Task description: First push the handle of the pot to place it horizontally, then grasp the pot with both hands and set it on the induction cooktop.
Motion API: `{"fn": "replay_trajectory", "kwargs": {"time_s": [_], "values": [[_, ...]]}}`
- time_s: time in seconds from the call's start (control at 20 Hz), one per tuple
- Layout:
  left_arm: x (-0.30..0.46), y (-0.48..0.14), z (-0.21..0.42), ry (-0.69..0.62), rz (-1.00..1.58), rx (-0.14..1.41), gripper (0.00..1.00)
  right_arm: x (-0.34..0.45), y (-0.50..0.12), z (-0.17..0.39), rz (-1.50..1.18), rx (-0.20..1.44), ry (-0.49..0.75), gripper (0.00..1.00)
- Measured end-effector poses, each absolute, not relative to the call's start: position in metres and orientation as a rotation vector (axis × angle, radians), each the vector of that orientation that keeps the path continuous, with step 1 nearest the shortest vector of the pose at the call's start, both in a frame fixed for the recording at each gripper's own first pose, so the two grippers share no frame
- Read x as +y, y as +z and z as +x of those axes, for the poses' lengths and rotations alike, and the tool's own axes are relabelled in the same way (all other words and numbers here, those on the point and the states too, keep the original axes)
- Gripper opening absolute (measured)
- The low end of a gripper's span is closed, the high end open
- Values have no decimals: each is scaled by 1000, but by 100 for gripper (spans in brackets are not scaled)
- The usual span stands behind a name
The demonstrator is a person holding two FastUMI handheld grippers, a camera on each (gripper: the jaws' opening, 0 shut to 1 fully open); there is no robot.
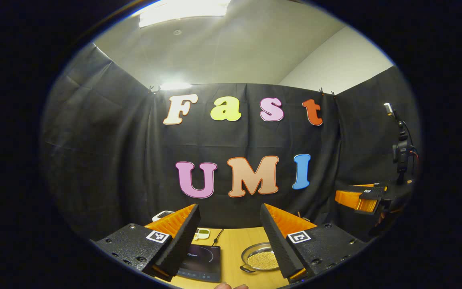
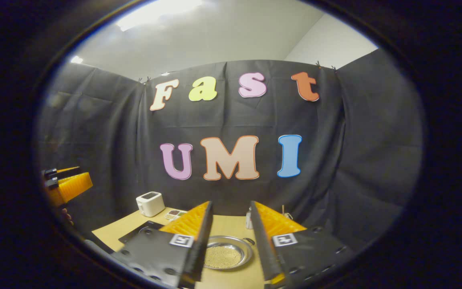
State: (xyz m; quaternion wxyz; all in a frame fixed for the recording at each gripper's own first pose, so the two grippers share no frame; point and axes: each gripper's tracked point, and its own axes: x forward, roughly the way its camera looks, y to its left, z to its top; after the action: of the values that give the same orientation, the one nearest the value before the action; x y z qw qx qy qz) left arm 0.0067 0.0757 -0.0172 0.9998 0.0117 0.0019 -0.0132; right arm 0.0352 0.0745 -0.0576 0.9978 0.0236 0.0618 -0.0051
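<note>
A shallow metal pot (image 1: 261, 257) holding small yellowish grains sits on the wooden table (image 1: 231, 241), with a small loop handle (image 1: 248, 269) on its near-left side. Left of it lies the black induction cooktop (image 1: 199, 261). My left gripper (image 1: 229, 208) hovers open above both, gripping nothing. In the right gripper view the pot (image 2: 225, 253) lies between the open fingers of my right gripper (image 2: 231, 204), well below them, and the cooktop (image 2: 140, 233) is to its left. The right gripper (image 1: 361, 198) hangs in the air at the far right of the left gripper view. The left gripper (image 2: 64, 184) hangs at the far left of the right gripper view.
A white toaster (image 2: 150, 203) stands at the table's back left, with a small tray of samples (image 2: 175, 214) beside it. A small bottle (image 2: 249, 218) stands behind the pot. A cable (image 1: 217, 237) runs back from the cooktop. A camera on a stand (image 1: 401, 152) is at the right wall.
</note>
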Motion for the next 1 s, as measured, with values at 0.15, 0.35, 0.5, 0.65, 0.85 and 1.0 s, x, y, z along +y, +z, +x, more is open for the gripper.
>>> {"fn": "replay_trajectory", "kwargs": {"time_s": [0.15, 0.35, 0.5, 0.65, 0.85, 1.0], "values": [[104, -27, 6, -54, 23, 13, 87, 96, -65, 38, 6, 136, -68, 22], [133, -40, 7, -70, 8, 34, 87, 132, -94, 35, 23, 220, -48, 4], [147, -54, 13, -55, 17, 47, 91, 145, -130, 47, 106, 296, -32, 3], [150, -72, 26, -51, 1, 78, 91, 150, -179, 56, 174, 408, 0, 5], [141, -98, 47, -62, -28, 150, 91, 139, -230, 67, 257, 488, -18, 3], [144, -108, 70, -40, -28, 182, 92, 135, -267, 70, 255, 531, -5, 0]]}}
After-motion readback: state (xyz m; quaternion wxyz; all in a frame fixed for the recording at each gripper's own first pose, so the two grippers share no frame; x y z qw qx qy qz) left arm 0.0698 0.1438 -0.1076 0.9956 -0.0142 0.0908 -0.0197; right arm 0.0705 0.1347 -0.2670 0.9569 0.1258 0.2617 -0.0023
